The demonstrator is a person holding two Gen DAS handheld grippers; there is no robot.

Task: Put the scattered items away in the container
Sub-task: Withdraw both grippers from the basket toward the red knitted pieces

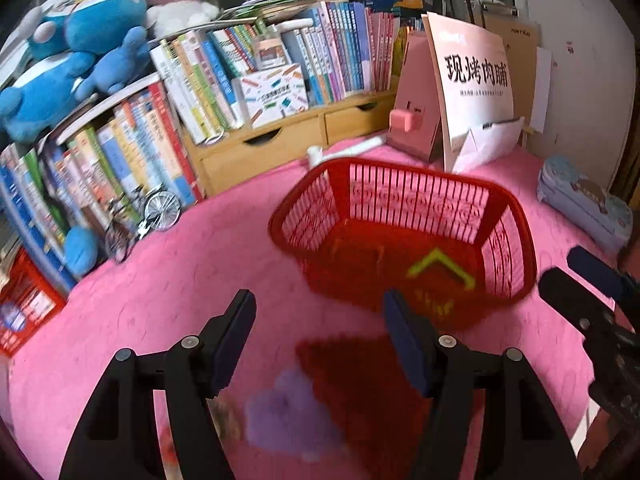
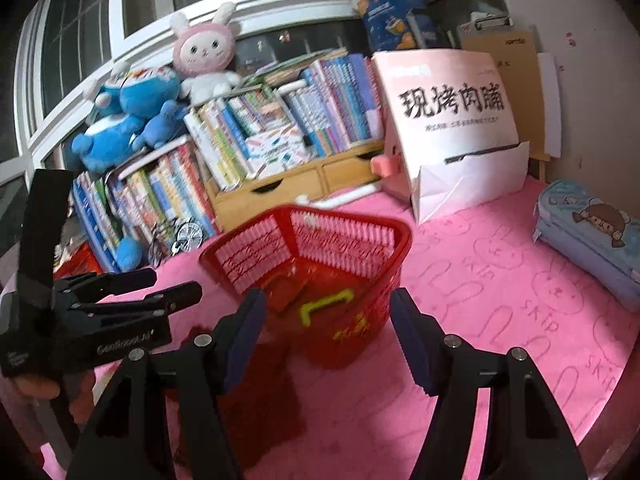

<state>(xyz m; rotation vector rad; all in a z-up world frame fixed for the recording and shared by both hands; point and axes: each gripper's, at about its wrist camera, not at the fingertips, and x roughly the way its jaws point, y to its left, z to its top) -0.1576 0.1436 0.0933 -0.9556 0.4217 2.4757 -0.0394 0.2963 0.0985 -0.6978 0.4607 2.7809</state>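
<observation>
While both grippers open, red basket (image 1: 404,232) (blurred)

Two handheld grippers of the same build. The left gripper (image 1: 320,332) has two matte black plastic fingers, each widening from a narrow tip into a broad angular arm, with a flat dark navy pad on the inner face and two round silver screw heads along the top edge. The right gripper (image 2: 326,336) matches it — black arms, navy pads, silver screws. Seen from the right wrist camera, the left gripper's body is a black block with ribbed linkages, pale lettering too blurred to read, and a black bar rising upright from it.
</observation>
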